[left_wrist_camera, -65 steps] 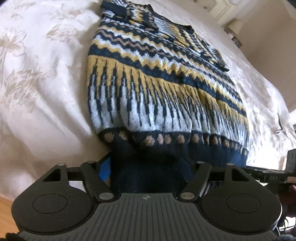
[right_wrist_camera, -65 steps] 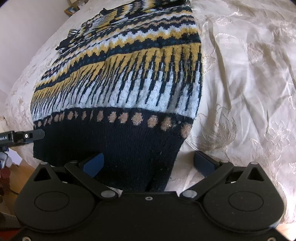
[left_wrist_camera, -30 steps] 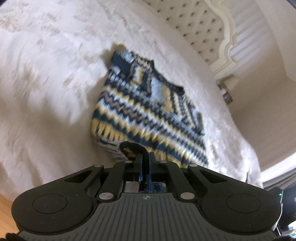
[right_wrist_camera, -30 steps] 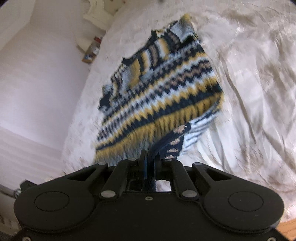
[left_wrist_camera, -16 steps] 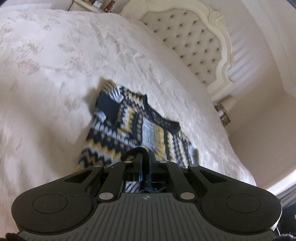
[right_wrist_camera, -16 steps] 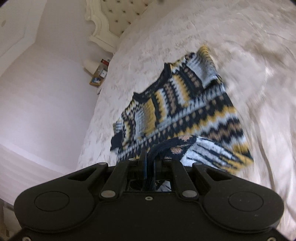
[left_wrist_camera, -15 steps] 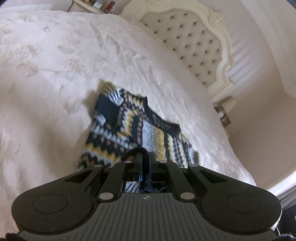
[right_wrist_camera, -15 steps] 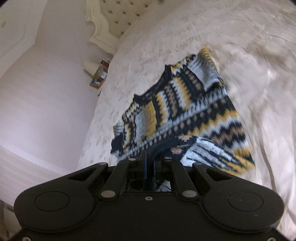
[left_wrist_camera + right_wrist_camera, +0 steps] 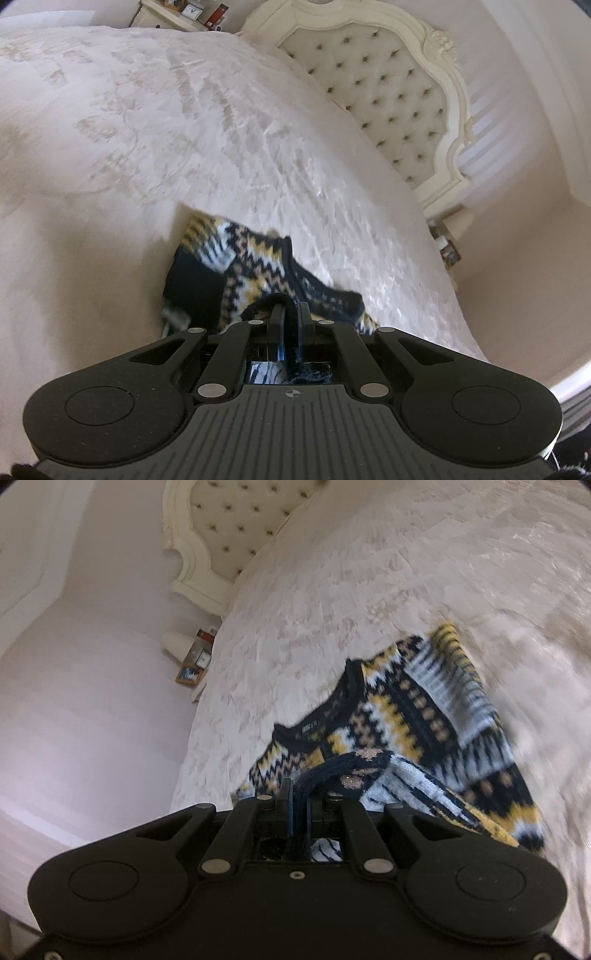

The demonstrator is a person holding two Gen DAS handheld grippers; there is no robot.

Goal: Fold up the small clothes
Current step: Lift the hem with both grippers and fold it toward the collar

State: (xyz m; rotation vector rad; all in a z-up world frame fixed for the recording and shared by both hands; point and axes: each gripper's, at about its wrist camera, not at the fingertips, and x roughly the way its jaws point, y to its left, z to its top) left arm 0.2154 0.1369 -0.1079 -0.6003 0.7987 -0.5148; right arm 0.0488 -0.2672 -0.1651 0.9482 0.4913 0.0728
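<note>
Over on the left wrist view, the left gripper [image 9: 291, 314] is clamped tight on the dark navy ribbed hem of the patterned sweater [image 9: 255, 266], its jaws pressed together with the knit bunched between them. The sweater lies on the cream embroidered bedspread [image 9: 184, 122], its navy, yellow and pale-blue bands showing just beyond the fingertips, neckline toward the tufted headboard [image 9: 388, 92] at the far end. A nightstand [image 9: 173, 16] with small items sits at the top left. Now the right wrist view: the right gripper [image 9: 297, 794] is likewise pinched shut on the navy hem, holding it above the sweater's body, with the striped lower panel draped off to the right over the upper part of the garment. The collar shows beyond the lifted hem.
</note>
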